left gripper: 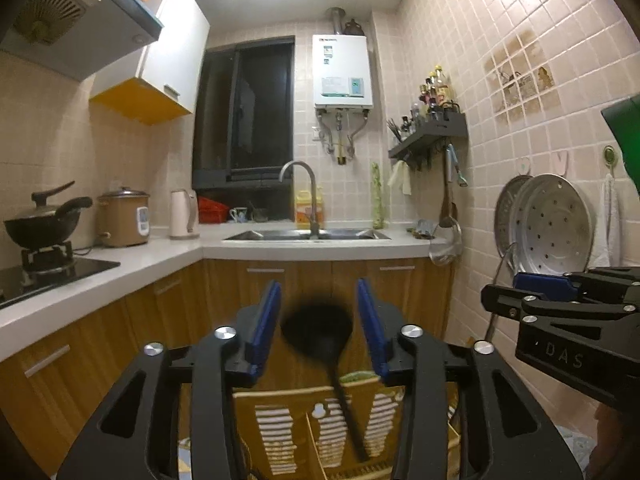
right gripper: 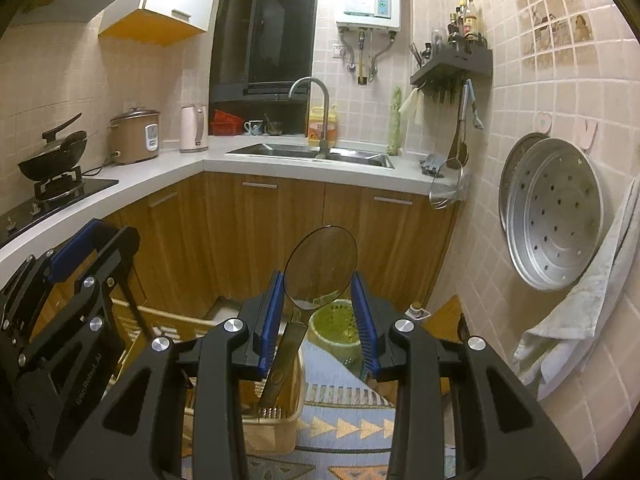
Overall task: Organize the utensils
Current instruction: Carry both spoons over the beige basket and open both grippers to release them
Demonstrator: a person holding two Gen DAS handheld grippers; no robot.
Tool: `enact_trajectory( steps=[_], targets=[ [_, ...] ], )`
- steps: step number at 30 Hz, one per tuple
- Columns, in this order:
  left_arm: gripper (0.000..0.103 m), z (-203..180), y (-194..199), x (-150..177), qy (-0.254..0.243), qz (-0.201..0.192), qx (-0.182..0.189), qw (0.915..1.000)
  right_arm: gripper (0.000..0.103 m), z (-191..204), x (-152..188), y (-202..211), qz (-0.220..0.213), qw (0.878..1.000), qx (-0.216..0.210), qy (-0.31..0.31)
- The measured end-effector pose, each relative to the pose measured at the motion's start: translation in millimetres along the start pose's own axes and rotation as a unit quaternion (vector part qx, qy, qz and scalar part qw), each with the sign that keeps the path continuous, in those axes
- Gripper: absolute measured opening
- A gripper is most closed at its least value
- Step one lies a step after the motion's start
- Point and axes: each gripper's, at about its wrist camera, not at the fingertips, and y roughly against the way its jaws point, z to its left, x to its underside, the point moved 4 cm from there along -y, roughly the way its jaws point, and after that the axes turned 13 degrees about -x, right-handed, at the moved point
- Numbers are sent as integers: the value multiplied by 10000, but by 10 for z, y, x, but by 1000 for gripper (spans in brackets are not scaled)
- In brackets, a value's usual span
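**L gripper** (left gripper: 318, 284)
- Held above tan slatted basket (left gripper: 320, 420), pointing approx. level toward wood cabinet fronts (left gripper: 304, 280) beyond basket.
- Jaws partway apart. Blue pads (left gripper: 264, 320) flank bowl of black ladle (left gripper: 316, 328) w/ a narrow gap showing on each side; no pad contact seen.
- Ladle: bowl up, between pads; handle slants down-right into basket. Motion-blurred, so exact seating in basket not readable.

**R gripper** (right gripper: 317, 276)
- Held above basket's far edge, tilted down toward floor, beside L gripper.
- Jaws set narrow, clamped on translucent serving spoon (right gripper: 324, 264); pads (right gripper: 272, 320) bear on both edges of bowl's lower part.
- Spoon: bowl up and projecting past pad tips, leaning slightly right; flat handle runs down-left, free end above basket interior, not seen touching.

**Surroundings, ref. basket**
- Basket sits on patterned blue/orange rug (right gripper: 344, 428).
- Green perforated container (right gripper: 336, 324) just behind basket, on floor, near cabinet fronts.
- Sink (right gripper: 312, 154) w/ tall faucet in counter above cabinets, well beyond basket.
- Perforated steamer trays (right gripper: 556, 216) hang on tiled wall, up and right of basket; white cloth just beside them.
- Wok (left gripper: 44, 224) on gas hob, up and far left of basket.
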Motion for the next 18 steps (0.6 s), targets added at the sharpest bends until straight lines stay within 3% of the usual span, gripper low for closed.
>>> enact_trajectory(
  steps=[3,7,18],
  targets=[
    [43,49,80,-38,1,37,140,9999,32,7,29,32,126,9998,-163,-49],
    [50,168,229,-154,215,168,470,9985,48,-11,17,167,154,9989,-387,-206],
    [52,493,737,-653,816,344,1136,9896,48,123,-161,720,95,9977,-604,-277]
  ],
)
